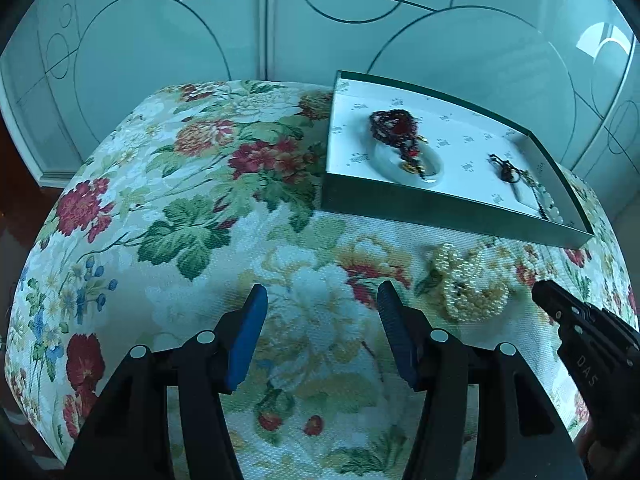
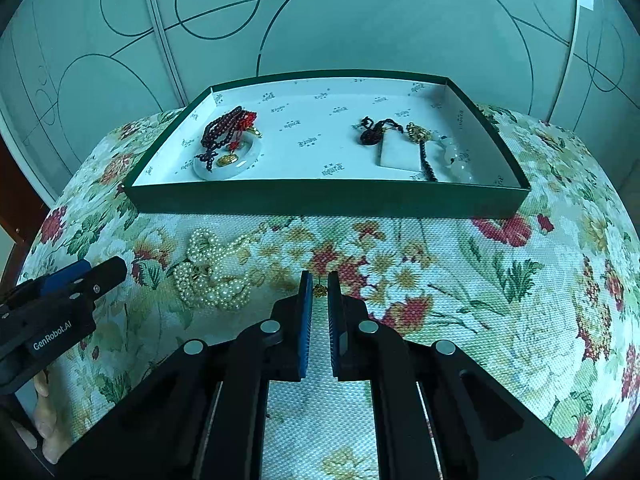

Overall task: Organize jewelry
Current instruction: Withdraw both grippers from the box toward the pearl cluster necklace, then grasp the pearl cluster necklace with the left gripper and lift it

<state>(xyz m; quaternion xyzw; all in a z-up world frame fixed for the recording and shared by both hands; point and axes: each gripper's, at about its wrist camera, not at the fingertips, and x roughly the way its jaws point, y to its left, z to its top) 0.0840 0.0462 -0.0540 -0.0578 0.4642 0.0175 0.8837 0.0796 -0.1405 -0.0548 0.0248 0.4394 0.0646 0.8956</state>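
Note:
A shallow green box point(image 2: 328, 200) with a white lining stands at the far side of the floral cloth. In its left part lie dark red beads point(image 2: 228, 136) on a white bangle point(image 2: 240, 170). Its right part holds a dark cord with a white plaque point(image 2: 400, 154) and pale beads point(image 2: 456, 156). A heap of pearl jewelry point(image 2: 212, 272) rests on the cloth in front of the box. My right gripper point(image 2: 319, 282) is shut on a small gold ornament point(image 2: 319, 290) pinched at its tips. My left gripper point(image 1: 322, 292) is open over bare cloth, left of the pearls point(image 1: 472, 284).
The floral cloth point(image 2: 500, 300) drops away at rounded edges on the left and right. Frosted cabinet doors point(image 2: 380, 20) with curved lines stand close behind the box. A person's fingers point(image 2: 44, 412) show at the lower left under the left gripper.

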